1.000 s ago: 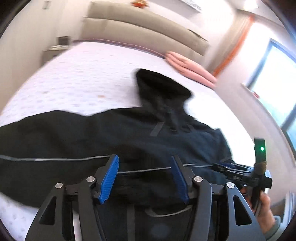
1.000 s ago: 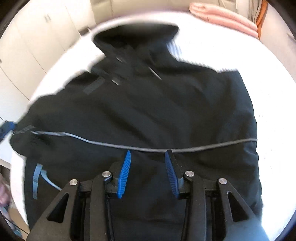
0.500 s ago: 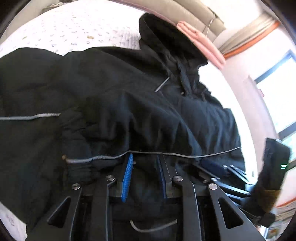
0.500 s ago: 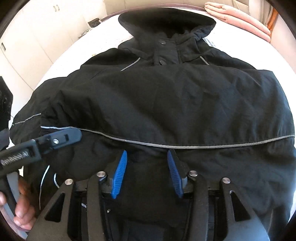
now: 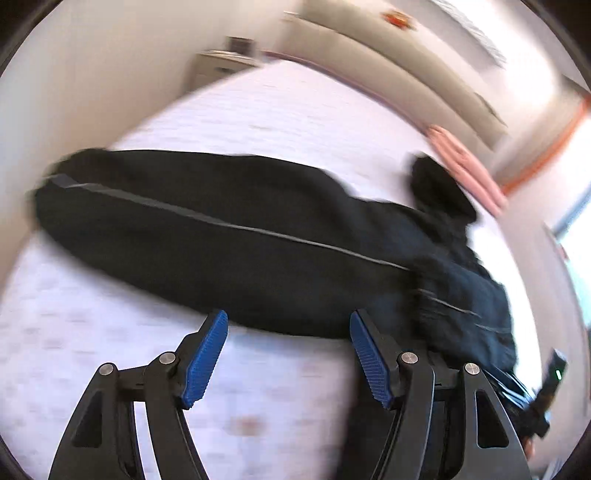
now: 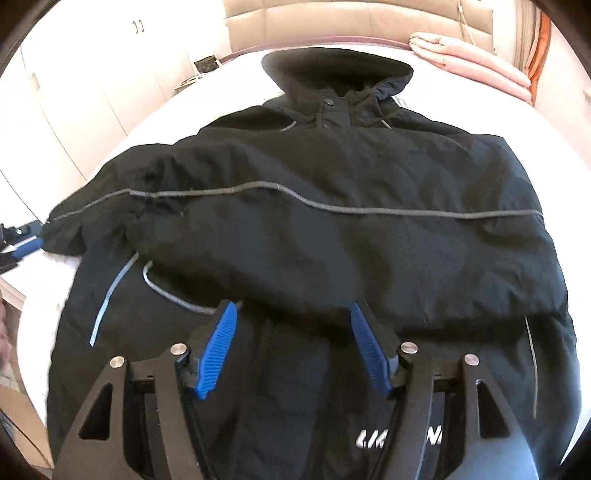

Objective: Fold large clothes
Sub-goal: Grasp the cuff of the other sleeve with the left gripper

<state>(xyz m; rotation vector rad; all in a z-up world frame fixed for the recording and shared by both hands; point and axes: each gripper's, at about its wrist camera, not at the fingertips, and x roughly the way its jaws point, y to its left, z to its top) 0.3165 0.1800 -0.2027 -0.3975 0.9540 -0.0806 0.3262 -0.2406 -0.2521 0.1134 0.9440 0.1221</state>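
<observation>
Left wrist view, blurred: left gripper (image 5: 288, 347) with blue pads spread wide, nothing between them, over the white bedsheet (image 5: 258, 122) just beside the black jacket (image 5: 229, 251). One sleeve (image 5: 166, 221) stretches out flat across the bed, grey piping along it; hood (image 5: 439, 188) toward the pink bedding (image 5: 469, 166).

Right wrist view: right gripper (image 6: 293, 341) also spread wide and empty, above the jacket's lower body. A sleeve lies folded across the jacket's chest. Headboard (image 6: 332, 22) beyond the hood.
</observation>
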